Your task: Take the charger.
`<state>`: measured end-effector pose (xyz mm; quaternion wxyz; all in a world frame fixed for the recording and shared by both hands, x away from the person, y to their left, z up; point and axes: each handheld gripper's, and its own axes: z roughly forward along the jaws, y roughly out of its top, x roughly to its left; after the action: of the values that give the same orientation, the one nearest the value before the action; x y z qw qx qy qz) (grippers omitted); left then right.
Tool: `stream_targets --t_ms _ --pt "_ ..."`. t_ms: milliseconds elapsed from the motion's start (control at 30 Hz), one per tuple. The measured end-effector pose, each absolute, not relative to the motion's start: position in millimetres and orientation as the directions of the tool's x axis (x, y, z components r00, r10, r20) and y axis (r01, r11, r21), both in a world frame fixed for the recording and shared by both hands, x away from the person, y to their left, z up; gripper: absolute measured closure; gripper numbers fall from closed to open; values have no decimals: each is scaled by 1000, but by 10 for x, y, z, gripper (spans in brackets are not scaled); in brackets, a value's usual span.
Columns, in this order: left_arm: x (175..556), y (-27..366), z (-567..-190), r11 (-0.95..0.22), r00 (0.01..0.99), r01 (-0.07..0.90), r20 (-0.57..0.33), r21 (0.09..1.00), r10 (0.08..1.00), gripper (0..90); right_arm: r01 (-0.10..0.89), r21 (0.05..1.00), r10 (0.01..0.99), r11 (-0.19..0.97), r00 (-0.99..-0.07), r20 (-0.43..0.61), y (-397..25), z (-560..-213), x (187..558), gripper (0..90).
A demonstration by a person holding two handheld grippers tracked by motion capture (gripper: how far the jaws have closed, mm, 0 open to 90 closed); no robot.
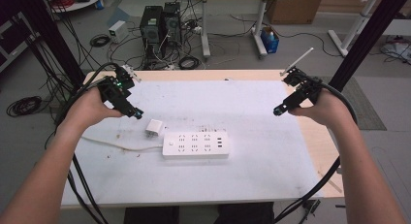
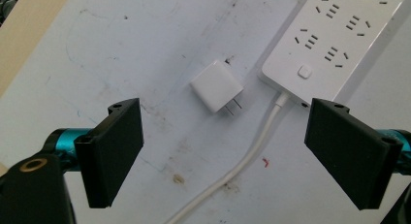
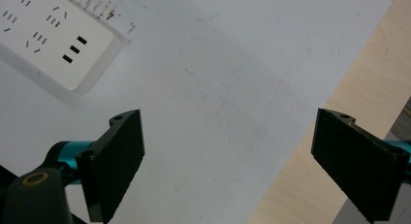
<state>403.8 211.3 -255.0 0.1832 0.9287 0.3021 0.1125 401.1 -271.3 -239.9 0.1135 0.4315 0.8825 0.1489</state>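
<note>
A: From the high view? 
B: White power strip [image 1: 195, 145] lying flat on the bench [image 1: 261, 161], cord trailing off its left end. Small white plug adapter [image 1: 154, 127] just beside that left end, on the far side, apart from the strip. Left gripper [image 1: 137, 113] held above the bench, just left of the adapter, touching nothing. Right gripper [image 1: 277, 111] well to the right of the strip, also off the surface.

A: And the left gripper view? 
B: Jaws spread wide, nothing between them. Adapter [image 2: 215, 86] on its side ahead, prongs pointing toward the strip's cord. Strip [image 2: 334, 37] just past it, at its button end.

A: Right gripper view? 
B: Jaws wide apart here too, empty, over bare bench [image 3: 232, 98]. Far end of the strip [image 3: 53, 37] at upper left.
</note>
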Motion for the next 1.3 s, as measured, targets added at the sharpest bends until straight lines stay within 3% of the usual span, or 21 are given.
stream_targets --t_ms 567,667,1300 --pt "4280 1961 -2785 -671 715 644 24 367 699 140 731 360 798 579 -599 -68 -2767 -2435 4076 113" --pt "4362 1908 -2901 -626 668 697 1 351 744 140 730 362 796 580 -601 -64 -2770 -2462 4090 113" --pt "4624 1740 -3555 -519 547 815 -45 256 836 141 731 358 794 581 -606 -53 -2811 -2570 4112 113"
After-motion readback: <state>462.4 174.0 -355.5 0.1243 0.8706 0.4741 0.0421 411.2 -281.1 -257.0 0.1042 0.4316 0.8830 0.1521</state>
